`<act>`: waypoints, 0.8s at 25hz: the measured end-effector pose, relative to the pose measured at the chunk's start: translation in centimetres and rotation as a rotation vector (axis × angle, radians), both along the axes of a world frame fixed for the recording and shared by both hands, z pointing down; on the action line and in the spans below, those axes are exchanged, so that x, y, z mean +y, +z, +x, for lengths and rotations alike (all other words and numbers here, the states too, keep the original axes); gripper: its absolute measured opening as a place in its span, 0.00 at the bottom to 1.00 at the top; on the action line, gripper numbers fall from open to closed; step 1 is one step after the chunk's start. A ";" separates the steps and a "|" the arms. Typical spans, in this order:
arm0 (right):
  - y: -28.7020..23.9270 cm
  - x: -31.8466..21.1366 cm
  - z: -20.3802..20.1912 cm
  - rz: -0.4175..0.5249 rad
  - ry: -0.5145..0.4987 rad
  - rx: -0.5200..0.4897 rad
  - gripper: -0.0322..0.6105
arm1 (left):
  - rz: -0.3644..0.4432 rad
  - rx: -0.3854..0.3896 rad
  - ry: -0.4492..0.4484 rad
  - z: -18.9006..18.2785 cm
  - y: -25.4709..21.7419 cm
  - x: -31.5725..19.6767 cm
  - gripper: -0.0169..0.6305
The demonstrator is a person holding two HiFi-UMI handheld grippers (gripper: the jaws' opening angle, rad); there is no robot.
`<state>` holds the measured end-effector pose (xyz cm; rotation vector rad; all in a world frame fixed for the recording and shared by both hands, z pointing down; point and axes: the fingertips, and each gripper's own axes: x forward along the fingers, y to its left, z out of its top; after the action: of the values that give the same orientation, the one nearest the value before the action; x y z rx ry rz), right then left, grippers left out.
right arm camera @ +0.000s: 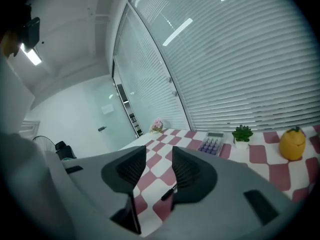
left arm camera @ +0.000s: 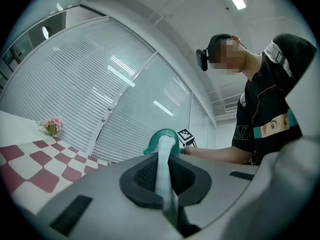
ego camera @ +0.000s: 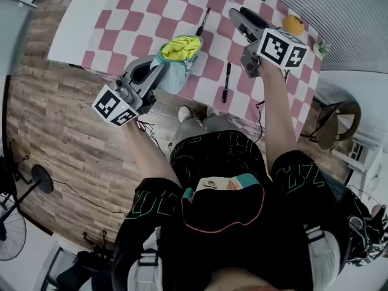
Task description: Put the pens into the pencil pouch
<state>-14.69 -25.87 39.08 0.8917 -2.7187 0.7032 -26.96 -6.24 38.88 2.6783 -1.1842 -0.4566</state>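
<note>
A teal pencil pouch (ego camera: 177,60) with a yellow lining stands open near the front edge of the checkered table (ego camera: 139,17). My left gripper (ego camera: 161,69) is shut on the pouch's rim; in the left gripper view the pale teal fabric (left arm camera: 163,159) is pinched between the pads. One black pen (ego camera: 202,22) lies beyond the pouch, another black pen (ego camera: 226,82) to its right. My right gripper (ego camera: 239,14) hovers open over the table with nothing in it. In the right gripper view its jaws (right arm camera: 159,158) stand apart, and a pen (right arm camera: 169,193) lies on the cloth below them.
At the table's far edge sit a purple calculator (right arm camera: 212,144), a small potted plant (right arm camera: 242,134), a yellow fruit-shaped object (right arm camera: 292,143) and pink flowers (right arm camera: 158,125). A chair (ego camera: 336,121) stands to the right of the table, and a fan (ego camera: 13,223) on the wooden floor.
</note>
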 end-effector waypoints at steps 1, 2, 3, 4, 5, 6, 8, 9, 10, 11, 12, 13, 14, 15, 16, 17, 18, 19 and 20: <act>0.6 -0.3 -0.5 -0.015 0.003 0.024 0.31 | 0.001 0.002 -0.005 -0.3 0.1 0.1 0.02; 1.2 -0.6 -1.0 -0.030 0.007 0.048 0.31 | 0.001 0.005 -0.011 -0.6 0.3 0.3 0.02; 1.8 -0.9 -1.5 -0.045 0.010 0.069 0.31 | 0.003 0.011 -0.016 -0.8 0.4 0.4 0.02; 2.4 -1.2 -1.9 -0.060 0.013 0.089 0.31 | 0.006 0.020 -0.021 -1.1 0.4 0.5 0.02; 2.9 -1.4 -2.3 -0.075 0.013 0.108 0.31 | 0.010 0.032 -0.026 -1.4 0.5 0.7 0.02; 3.5 -1.7 -2.7 -0.091 0.012 0.124 0.31 | 0.014 0.043 -0.032 -1.7 0.6 0.8 0.02; 4.8 -2.3 -3.6 -0.134 0.003 0.153 0.31 | 0.022 0.060 -0.047 -2.3 0.8 1.1 0.02; 5.5 -2.6 -4.0 -0.161 0.001 0.164 0.31 | 0.024 0.063 -0.053 -2.6 0.9 1.1 0.02; 6.3 -3.0 -4.4 -0.189 0.000 0.172 0.31 | 0.026 0.064 -0.057 -2.8 1.0 1.1 0.02; 6.9 -3.4 -4.7 -0.213 0.001 0.179 0.31 | 0.028 0.064 -0.058 -2.9 1.1 1.0 0.02; 7.5 -3.8 -5.0 -0.232 0.003 0.188 0.31 | 0.030 0.061 -0.056 -3.0 1.2 0.8 0.02; 8.0 -4.3 -5.2 -0.246 0.005 0.203 0.31 | 0.033 0.060 -0.053 -3.1 1.3 0.5 0.02; 8.6 -4.8 -5.4 -0.258 0.007 0.222 0.31 | 0.037 0.060 -0.050 -3.2 1.3 0.3 0.02; 9.2 -5.2 -5.6 -0.270 0.010 0.244 0.31 | 0.040 0.063 -0.048 -3.3 1.3 0.1 0.02; 9.8 -5.6 -5.7 -0.285 0.013 0.265 0.31 | 0.043 0.066 -0.046 -3.3 1.4 -0.1 0.02; 10.4 -6.0 -5.8 -0.303 0.016 0.284 0.31 | 0.045 0.068 -0.044 -3.3 1.4 -0.3 0.02; 11.1 -6.3 -5.9 -0.321 0.020 0.302 0.31 | 0.046 0.069 -0.041 -3.3 1.5 -0.5 0.02; 11.8 -6.7 -6.1 -0.339 0.024 0.319 0.31 | 0.045 0.069 -0.036 -3.3 1.6 -0.7 0.02; 12.5 -7.0 -6.2 -0.358 0.030 0.338 0.31 | 0.044 0.067 -0.031 -3.2 1.7 -0.9 0.02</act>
<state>-20.87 -32.85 51.58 0.8714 -2.1996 0.9149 -30.20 -7.12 40.61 2.6617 -1.2126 -0.5800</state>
